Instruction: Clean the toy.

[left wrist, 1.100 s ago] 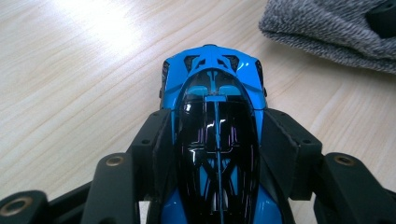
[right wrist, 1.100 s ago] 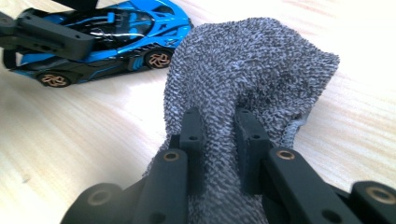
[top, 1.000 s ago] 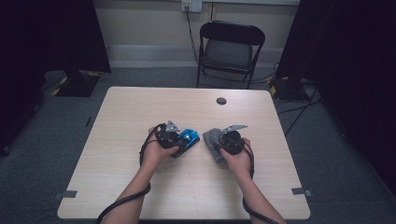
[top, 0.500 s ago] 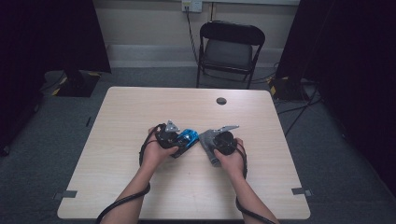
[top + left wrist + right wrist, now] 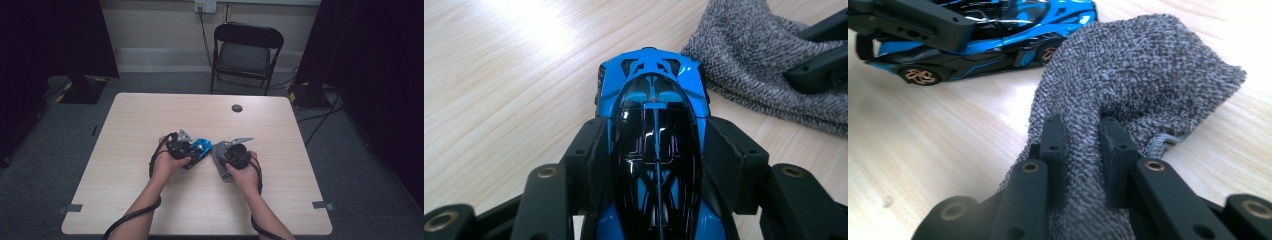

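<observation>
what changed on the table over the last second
The right gripper, shut on the grey cloth, slid a little left toward the blue toy car, narrowing the gap. The left gripper stayed put, clamped on the car.

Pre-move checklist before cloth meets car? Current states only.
1. Left gripper clamped on blue toy car: ok.
2. Right gripper pinching grey knit cloth: ok.
3. Car wheels on the table: ok, right gripper view shows them down.
4. Cloth beside the car's far end, close by: ok; contact: cannot tell.
5. Cloth free of the left gripper's jaws: ok.
6. Small dark disc out of the way: ok.
</observation>
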`<act>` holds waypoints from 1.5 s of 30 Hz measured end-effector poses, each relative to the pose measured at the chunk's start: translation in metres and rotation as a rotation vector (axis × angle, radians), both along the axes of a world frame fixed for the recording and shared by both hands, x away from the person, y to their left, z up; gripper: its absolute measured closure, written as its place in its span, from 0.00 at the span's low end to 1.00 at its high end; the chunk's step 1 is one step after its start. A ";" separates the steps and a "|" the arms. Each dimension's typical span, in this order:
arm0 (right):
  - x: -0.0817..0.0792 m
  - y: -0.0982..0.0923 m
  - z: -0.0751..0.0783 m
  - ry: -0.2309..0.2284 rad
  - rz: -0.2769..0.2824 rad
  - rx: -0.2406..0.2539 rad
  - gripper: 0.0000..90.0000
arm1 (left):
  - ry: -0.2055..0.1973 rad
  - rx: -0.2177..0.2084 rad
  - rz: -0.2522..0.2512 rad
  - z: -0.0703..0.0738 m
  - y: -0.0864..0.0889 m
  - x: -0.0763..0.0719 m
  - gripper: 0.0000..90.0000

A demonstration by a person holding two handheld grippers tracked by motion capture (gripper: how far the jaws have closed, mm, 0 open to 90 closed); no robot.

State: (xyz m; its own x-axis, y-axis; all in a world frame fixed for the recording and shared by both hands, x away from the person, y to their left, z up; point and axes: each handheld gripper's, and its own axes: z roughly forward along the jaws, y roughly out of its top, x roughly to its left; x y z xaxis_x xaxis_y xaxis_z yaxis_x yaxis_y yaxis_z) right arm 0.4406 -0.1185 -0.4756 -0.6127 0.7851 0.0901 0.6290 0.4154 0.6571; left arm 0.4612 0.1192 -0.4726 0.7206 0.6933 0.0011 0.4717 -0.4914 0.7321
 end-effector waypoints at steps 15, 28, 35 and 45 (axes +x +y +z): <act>-0.012 0.012 0.001 0.029 0.056 0.025 0.84 | 0.000 0.008 -0.001 0.000 0.000 -0.001 0.50; -0.022 0.026 0.001 0.051 0.124 0.039 0.84 | -0.002 0.008 0.002 0.000 0.000 -0.001 0.50; -0.028 0.035 0.001 0.054 0.169 0.040 0.84 | 0.002 0.014 0.002 0.001 -0.001 -0.001 0.50; -0.033 0.040 0.001 0.068 0.203 0.042 0.84 | 0.005 0.015 0.004 0.001 -0.001 0.000 0.50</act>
State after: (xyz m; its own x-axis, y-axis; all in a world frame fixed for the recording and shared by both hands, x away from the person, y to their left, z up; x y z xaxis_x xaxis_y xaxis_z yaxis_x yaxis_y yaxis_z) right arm 0.4074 -0.0790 -0.4744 -0.7495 0.6406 0.1667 0.5783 0.5111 0.6359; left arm 0.4609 0.1181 -0.4712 0.7179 0.6961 0.0079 0.4776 -0.5008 0.7219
